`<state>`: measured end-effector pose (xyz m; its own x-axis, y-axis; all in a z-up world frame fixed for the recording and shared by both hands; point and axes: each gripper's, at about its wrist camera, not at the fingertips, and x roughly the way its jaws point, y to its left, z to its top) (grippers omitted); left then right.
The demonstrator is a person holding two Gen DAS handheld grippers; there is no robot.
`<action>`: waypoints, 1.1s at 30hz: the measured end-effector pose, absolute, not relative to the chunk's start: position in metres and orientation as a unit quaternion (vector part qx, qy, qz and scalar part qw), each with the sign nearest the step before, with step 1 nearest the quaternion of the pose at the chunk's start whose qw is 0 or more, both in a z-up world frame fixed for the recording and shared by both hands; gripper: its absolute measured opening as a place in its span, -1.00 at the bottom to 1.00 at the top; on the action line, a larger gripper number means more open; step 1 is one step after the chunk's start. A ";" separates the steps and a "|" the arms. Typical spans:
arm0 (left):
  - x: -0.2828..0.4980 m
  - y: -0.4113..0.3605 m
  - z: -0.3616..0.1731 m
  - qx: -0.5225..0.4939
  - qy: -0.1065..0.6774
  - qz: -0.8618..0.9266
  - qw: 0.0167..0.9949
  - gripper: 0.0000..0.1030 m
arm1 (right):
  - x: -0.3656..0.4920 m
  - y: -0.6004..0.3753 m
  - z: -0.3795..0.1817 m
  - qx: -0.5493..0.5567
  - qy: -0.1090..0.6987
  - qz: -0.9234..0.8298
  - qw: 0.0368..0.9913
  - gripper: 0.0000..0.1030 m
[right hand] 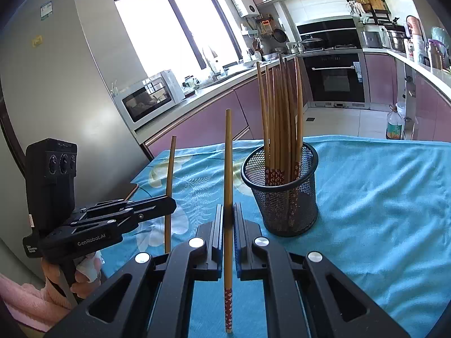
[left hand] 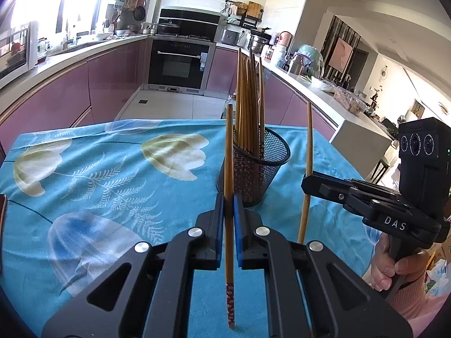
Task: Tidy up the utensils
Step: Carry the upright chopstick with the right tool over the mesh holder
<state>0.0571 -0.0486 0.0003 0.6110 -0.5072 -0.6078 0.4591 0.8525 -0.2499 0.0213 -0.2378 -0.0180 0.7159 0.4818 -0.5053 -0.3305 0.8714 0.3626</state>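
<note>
- Left tool (left hand: 229, 197) clenched on one chopstick (left hand: 229, 169), pinned upright at centre frame, patterned red end hanging low near the bottom edge.
- Right tool (right hand: 228, 205) clamped the same way on a second chopstick (right hand: 227, 169), also vertical, centre of its own view.
- Both sticks gripped near mid-shaft, probably so the decorated ends can drop first into the holder.
- Mesh holder (right hand: 282, 197) standing on the blue floral cloth of the desk (right hand: 380, 197), right of centre in the right view; already packed with a bundle of chopsticks (right hand: 282, 118), red ends down, plain tips fanned upward.
- Seen from the left view: holder (left hand: 253, 174) just behind the held stick, right tool (left hand: 308, 184) entering from the right edge with its stick apart from the rim.
- Judging by this: two sticks left to go in, neither yet over the opening.
- Bundle crowding the holder, so likely a snug fit.
</note>
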 end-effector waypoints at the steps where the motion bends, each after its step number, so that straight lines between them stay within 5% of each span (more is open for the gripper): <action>1: 0.058 -0.049 0.001 -0.034 0.348 -0.269 0.897 -0.86 | 0.021 -0.239 -0.017 0.124 0.303 0.221 0.919 -0.89; 33: 0.071 -0.060 0.031 -0.035 0.312 -0.283 0.906 -0.86 | 0.025 -0.257 0.015 0.115 0.262 0.209 0.935 -0.89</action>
<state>0.0705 -0.0598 0.0308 0.6456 -0.5350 -0.5449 0.4914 0.8372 -0.2398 0.0254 -0.2568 0.0150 0.7760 0.4501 -0.4419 -0.3301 0.8868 0.3235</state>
